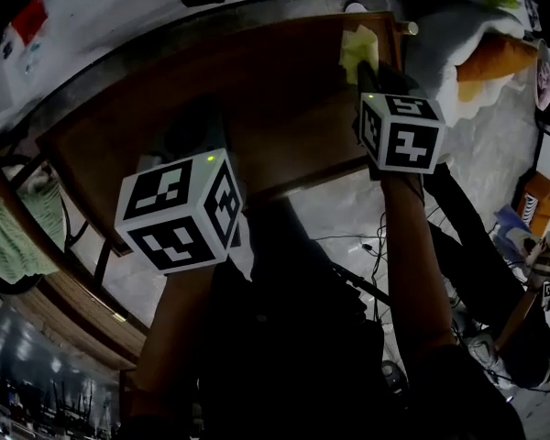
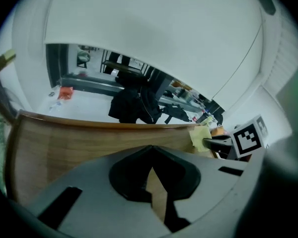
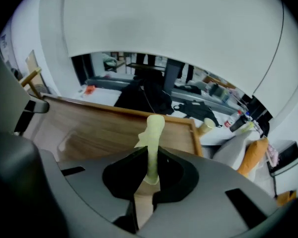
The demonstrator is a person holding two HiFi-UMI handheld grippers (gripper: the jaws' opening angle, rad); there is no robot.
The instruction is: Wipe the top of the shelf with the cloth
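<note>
Head view, shelf top (image 1: 257,90): brown wood, running from the left end below you to the right end, with a raised lip along the far edge
Head view, cloth (image 1: 356,49): pale yellow, lying on the wood at the far right corner
Head view, right gripper (image 1: 370,70): your right arm reaches it to that corner, tips at the cloth's near edge
Head view, left gripper (image 1: 191,136): it hangs over the near edge towards the left end, well apart from the cloth

Left gripper view, left gripper (image 2: 151,165): jaws meet at the tips with nothing between them, only bare wood behind
Left gripper view, cloth (image 2: 199,135): far off at the right end of the shelf top (image 2: 79,143), with the right gripper (image 2: 214,144) on it

Right gripper view, right gripper (image 3: 150,168): jaws pressed together on a fold of the cloth (image 3: 153,133), which stands up from them in a narrow strip
Right gripper view, shelf top (image 3: 89,133): the wood stretches away to the left of the strip

Progress: you have the cloth gripped and set on one corner; the wood looks the same all over, so no wiped stretch can be told apart
Left to do: by my reading, most of the passes from this corner across to the left end
</note>
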